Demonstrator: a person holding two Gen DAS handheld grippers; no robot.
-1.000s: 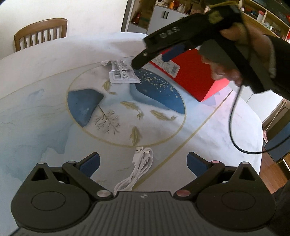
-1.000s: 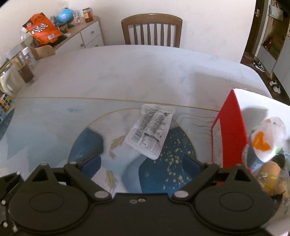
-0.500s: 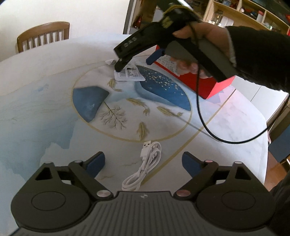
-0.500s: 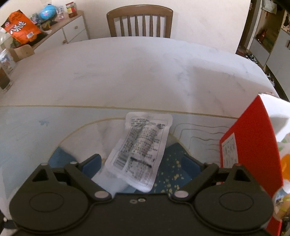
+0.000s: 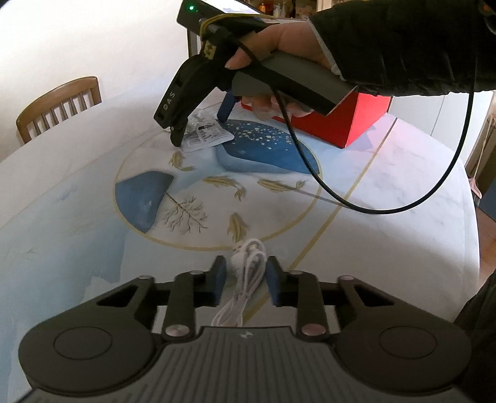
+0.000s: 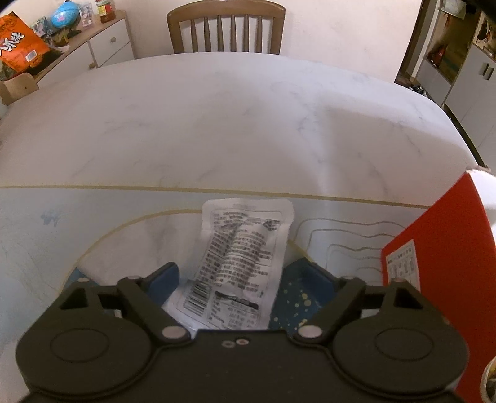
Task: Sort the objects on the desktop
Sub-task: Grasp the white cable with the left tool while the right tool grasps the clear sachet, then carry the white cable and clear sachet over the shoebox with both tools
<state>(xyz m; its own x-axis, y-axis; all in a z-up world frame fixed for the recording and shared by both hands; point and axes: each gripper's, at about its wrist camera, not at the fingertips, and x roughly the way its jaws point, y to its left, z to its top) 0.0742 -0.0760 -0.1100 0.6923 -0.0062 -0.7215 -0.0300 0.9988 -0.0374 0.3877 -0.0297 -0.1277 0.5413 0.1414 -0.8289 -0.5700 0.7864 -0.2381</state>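
Left wrist view, left to right: wooden chair (image 5: 59, 107) past the far left edge of the desk (image 5: 77, 223), against the wall. Blue wedge and gold ring printed on the desk mat, mid-left. Near edge, centre: left gripper (image 5: 245, 280) jaws closing, white USB cable (image 5: 245, 279) coiled between the blue pads; pads look right against the coil, contact not fully clear through motion blur. Further back, centre: right gripper (image 5: 198, 128) tilted steeply down, fingertips at the desk surface straddling the white snack packet (image 5: 206, 138), jaws closing but wide apart, not clamped on the packet. Hand (image 5: 279, 62) in a dark sleeve on its handle, black lead looping down to the right. Red box (image 5: 350, 121) behind that hand, toward the far right edge of the desk. Right wrist view, left to right: sideboard (image 6: 102, 46) with an orange bag and jars off the far left corner; second chair (image 6: 226, 29) at the far edge, centre; packet (image 6: 238, 263) flat on the desk, printed side up, lying lengthwise between the two blue pads with a gap on the right side; red box wall (image 6: 440, 263) at right, near the packet but apart.
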